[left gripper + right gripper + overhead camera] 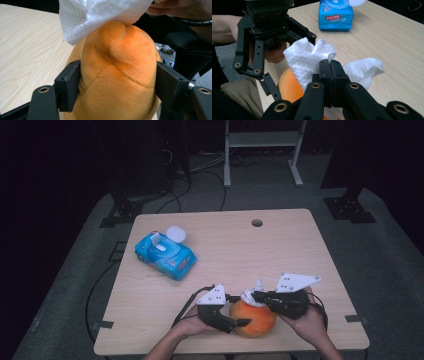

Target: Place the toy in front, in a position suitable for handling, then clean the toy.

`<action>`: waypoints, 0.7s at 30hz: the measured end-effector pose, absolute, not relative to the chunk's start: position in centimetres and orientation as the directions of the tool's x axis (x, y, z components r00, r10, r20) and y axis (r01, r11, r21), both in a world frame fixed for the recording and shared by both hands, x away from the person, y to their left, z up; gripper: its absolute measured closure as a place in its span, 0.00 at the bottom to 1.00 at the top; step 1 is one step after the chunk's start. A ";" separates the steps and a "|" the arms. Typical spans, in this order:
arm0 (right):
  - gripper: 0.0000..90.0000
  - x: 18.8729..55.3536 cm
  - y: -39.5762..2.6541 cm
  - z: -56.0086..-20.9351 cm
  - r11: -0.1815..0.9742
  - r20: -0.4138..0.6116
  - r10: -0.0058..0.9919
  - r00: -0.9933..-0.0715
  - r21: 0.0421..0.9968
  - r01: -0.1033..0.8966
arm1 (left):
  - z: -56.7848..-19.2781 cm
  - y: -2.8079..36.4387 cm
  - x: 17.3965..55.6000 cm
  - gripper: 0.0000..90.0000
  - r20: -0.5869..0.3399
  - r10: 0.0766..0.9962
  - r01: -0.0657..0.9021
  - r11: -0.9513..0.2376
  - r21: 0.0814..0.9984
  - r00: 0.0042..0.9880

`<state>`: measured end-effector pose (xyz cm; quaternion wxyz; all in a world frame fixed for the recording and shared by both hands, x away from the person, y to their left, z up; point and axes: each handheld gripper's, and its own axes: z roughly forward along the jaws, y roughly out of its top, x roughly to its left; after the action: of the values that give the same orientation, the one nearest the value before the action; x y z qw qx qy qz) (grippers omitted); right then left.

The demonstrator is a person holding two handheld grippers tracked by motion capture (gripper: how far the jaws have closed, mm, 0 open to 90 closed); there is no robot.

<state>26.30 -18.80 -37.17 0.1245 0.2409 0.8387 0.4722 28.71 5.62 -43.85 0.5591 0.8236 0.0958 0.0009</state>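
The round orange plush toy sits on the pale wooden counter near its front edge, directly between the person's two hands. The left tool comes in from the toy's left; in the left gripper view its two black jaws stand on either flank of the plush body, and the pads look to be touching the fabric on both sides, steadying it rather than squeezing it hard. The right tool reaches in from the right and a little above, its jaws closed tight on a crumpled white paper wipe; in the right gripper view the wipe bunches out on both sides of the pinched jaw tips.

The relation that matters is vertical: the wipe rests on the crown of the toy, with the toy's top seam and dimple just below the tissue's lower edge. The right hand is therefore the one placed to work, and any wiping stroke would probably run down or across the plush surface from that top point while the left hand holds the toy in place.

Well apart, toward the far left of the counter, lies a blue soft pack of wet wipes with its flap lifted, its long side angled across the counter.
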 end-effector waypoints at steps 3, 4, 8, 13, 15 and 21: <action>0.98 26.3 -18.8 -37.3 0.437 0.020 0.517 -0.856 0.854 0.284 | -43.8 5.6 28.7 0.30 -0.106 0.158 0.156 -0.357 0.921 0.982; 0.98 26.3 -18.8 -37.3 0.437 0.019 0.518 -0.855 0.854 0.284 | -43.9 5.6 28.7 0.30 -0.106 0.156 0.156 -0.356 0.921 0.982; 0.98 26.1 -19.3 -37.1 0.430 0.023 0.526 -0.850 0.855 0.289 | -43.9 5.8 28.9 0.31 -0.112 0.161 0.163 -0.350 0.923 0.981; 0.98 25.9 -19.8 -36.9 0.437 0.016 0.526 -0.850 0.853 0.287 | -44.0 6.7 29.7 0.36 -0.145 0.186 0.200 -0.326 0.924 0.972; 0.98 26.1 -20.4 -37.4 0.450 0.026 0.538 -0.842 0.836 0.313 | -44.2 7.1 30.0 0.39 -0.153 0.196 0.210 -0.320 0.924 0.969; 0.98 26.8 -23.3 -38.2 0.422 0.083 0.583 -0.808 0.820 0.388 | -44.4 7.3 30.2 0.39 -0.178 0.199 0.233 -0.299 0.926 0.964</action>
<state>26.81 -23.31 -38.17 0.1075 0.2902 0.8362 0.4527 30.24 7.27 -44.44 0.5768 0.8057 0.1340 -0.0146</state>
